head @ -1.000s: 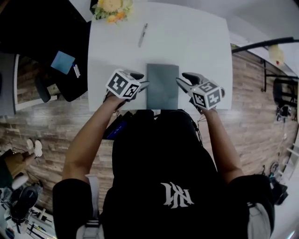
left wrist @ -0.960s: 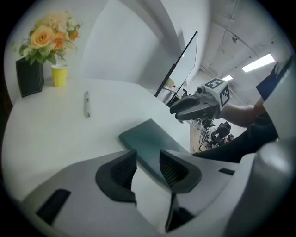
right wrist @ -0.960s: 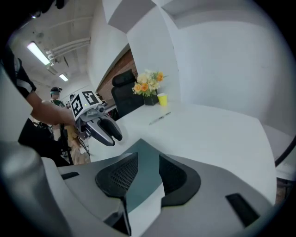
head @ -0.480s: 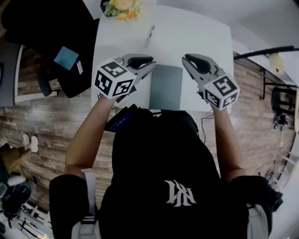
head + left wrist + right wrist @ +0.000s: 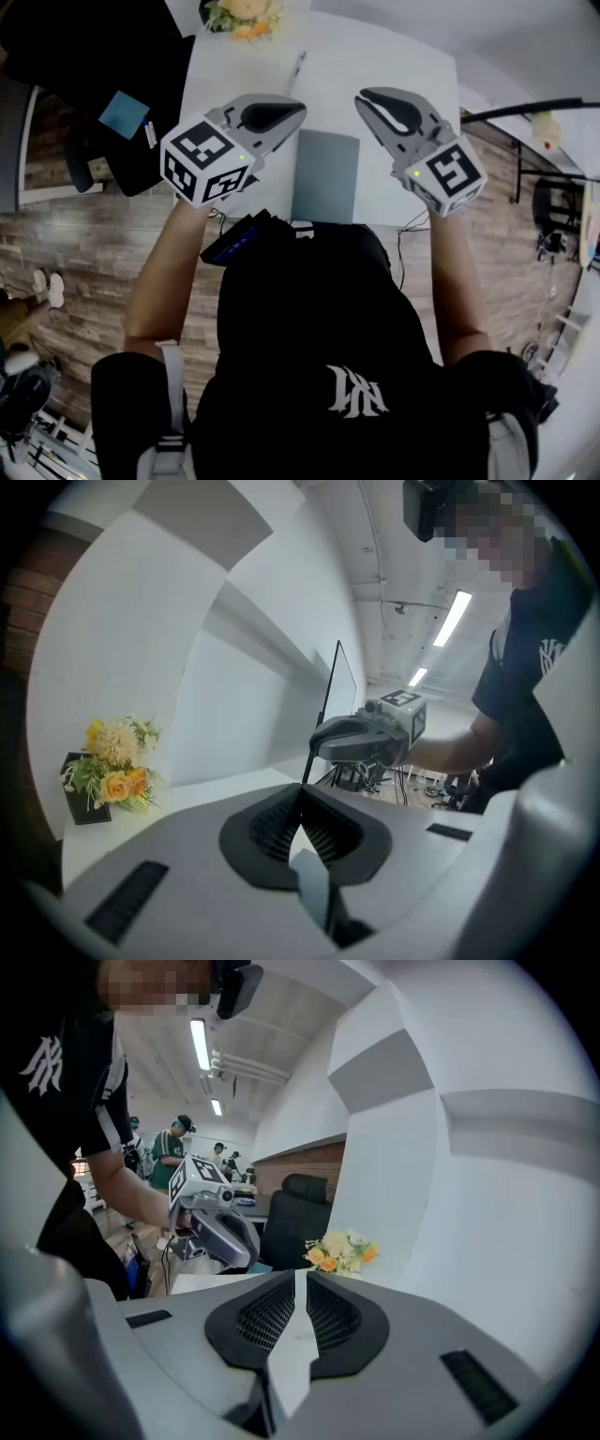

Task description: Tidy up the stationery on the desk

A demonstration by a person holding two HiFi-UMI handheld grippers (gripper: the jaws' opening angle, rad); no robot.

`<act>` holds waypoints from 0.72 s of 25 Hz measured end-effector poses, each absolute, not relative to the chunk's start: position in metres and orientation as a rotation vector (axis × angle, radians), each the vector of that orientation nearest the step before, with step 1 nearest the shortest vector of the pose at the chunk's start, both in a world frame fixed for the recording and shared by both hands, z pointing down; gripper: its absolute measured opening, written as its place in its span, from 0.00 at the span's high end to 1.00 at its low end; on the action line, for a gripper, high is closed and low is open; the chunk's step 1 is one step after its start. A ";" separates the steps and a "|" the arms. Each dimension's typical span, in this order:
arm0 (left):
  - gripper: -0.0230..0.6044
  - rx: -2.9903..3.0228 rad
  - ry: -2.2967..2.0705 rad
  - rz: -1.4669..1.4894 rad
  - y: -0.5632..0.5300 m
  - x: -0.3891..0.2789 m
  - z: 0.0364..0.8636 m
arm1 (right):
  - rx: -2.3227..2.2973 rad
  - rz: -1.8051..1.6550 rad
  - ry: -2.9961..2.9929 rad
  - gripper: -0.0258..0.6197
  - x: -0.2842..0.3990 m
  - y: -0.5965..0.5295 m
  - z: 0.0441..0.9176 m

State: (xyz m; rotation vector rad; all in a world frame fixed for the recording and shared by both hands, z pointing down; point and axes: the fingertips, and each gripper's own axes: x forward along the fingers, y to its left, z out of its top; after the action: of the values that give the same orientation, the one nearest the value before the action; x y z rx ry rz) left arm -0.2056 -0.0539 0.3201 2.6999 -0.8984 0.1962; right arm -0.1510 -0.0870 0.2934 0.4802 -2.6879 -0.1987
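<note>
Head view: you're holding both tools in the air over the near edge of the desk, with the left gripper and right gripper flanking the grey notebook from above and touching nothing. The notebook is lying flat at the middle of the near edge. The pen is lying well apart from it toward the far edge, near the flowers at the far left corner. Left gripper view: the jaws are sitting pressed together with nothing between the pads, looking out past the desk at the right gripper and the flowers. Right gripper view: the jaws have just been closing and are sitting tip to tip, nothing caught between them; the left gripper and a black chair are showing beyond. My read: nothing is being tidied yet, and both items are waiting. Be spreading the jaws fully before going down, coming at the pen square across its barrel, and taking the notebook by one edge while keeping it level. Writing: only a white interlocked monogram on your black shirt is showing, looking like NY. The notebook cover and pen are showing nothing legible.
</note>
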 end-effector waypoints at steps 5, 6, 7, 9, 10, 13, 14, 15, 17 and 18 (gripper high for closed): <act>0.96 2.675 -0.941 0.183 -0.063 -0.213 0.326 | 0.375 -0.314 -2.572 0.87 -0.156 -0.093 0.313; 0.96 2.666 -0.953 0.182 -0.065 -0.215 0.328 | 0.352 -0.333 -2.552 0.87 -0.157 -0.095 0.318; 0.96 2.655 -0.964 0.179 -0.067 -0.216 0.332 | 0.327 -0.349 -2.536 0.85 -0.158 -0.098 0.323; 0.96 2.627 -0.982 0.174 -0.070 -0.219 0.342 | 0.267 -0.375 -2.506 0.81 -0.160 -0.106 0.336; 0.96 2.609 -0.989 0.177 -0.072 -0.221 0.349 | 0.233 -0.386 -2.491 0.79 -0.162 -0.110 0.343; 0.96 2.553 -1.001 0.194 -0.077 -0.227 0.373 | 0.120 -0.425 -2.456 0.77 -0.169 -0.124 0.362; 0.96 2.534 -1.005 0.196 -0.078 -0.231 0.380 | 0.073 -0.445 -2.433 0.76 -0.172 -0.129 0.369; 0.96 2.513 -1.011 0.193 -0.079 -0.234 0.387 | 0.021 -0.468 -2.403 0.76 -0.174 -0.133 0.377; 0.96 2.469 -1.033 0.175 -0.083 -0.241 0.398 | -0.093 -0.527 -2.333 0.75 -0.180 -0.139 0.395; 0.96 2.448 -1.047 0.164 -0.085 -0.244 0.403 | -0.154 -0.564 -2.295 0.74 -0.183 -0.142 0.404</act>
State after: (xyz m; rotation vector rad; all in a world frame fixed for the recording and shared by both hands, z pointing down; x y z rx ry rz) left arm -0.2435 -0.0852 0.4034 2.4480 -1.0470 0.1638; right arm -0.1828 -0.1419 0.4043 -0.1540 -2.2953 -0.5641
